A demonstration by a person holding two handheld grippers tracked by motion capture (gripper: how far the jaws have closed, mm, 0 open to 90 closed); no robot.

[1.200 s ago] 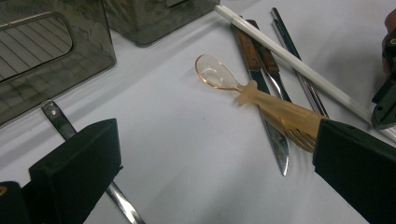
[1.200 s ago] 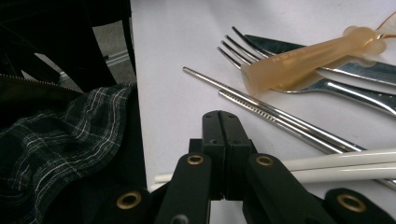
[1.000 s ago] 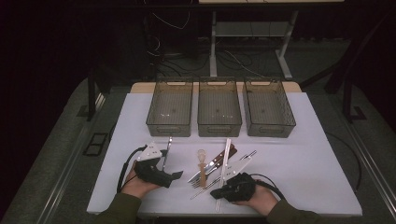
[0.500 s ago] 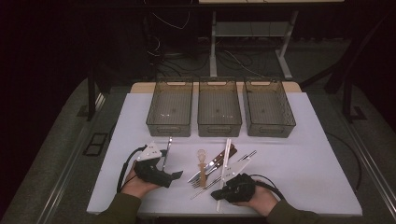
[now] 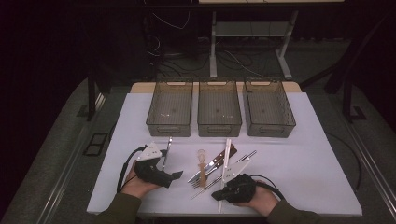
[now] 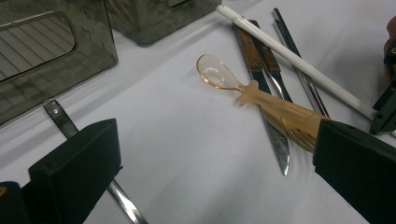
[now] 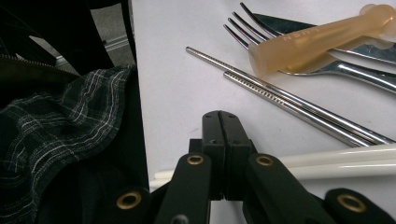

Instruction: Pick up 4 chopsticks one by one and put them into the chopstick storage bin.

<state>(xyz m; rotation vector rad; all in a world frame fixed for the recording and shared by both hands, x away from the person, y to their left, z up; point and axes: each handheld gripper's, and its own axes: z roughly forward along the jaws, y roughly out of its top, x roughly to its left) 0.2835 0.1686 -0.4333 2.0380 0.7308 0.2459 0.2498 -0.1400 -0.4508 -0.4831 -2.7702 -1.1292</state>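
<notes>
While both grippers are rested at the table's [image 5: 299, 154] near edge, the right gripper [image 7: 220, 122] is seen with jaws pressed together on nothing, white chopsticks [image 7: 336, 162] just beside it. The left gripper [image 6: 210, 158] is held wide open, the amber spoon [image 6: 261, 95] lying ahead, near its right jaw. Three bins [image 5: 219, 127] are lined up beyond.

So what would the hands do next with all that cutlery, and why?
Probably open the shut right gripper to take the white chopsticks beside it: its jaws are pressed together holding nothing, and the three bins look empty.
</notes>
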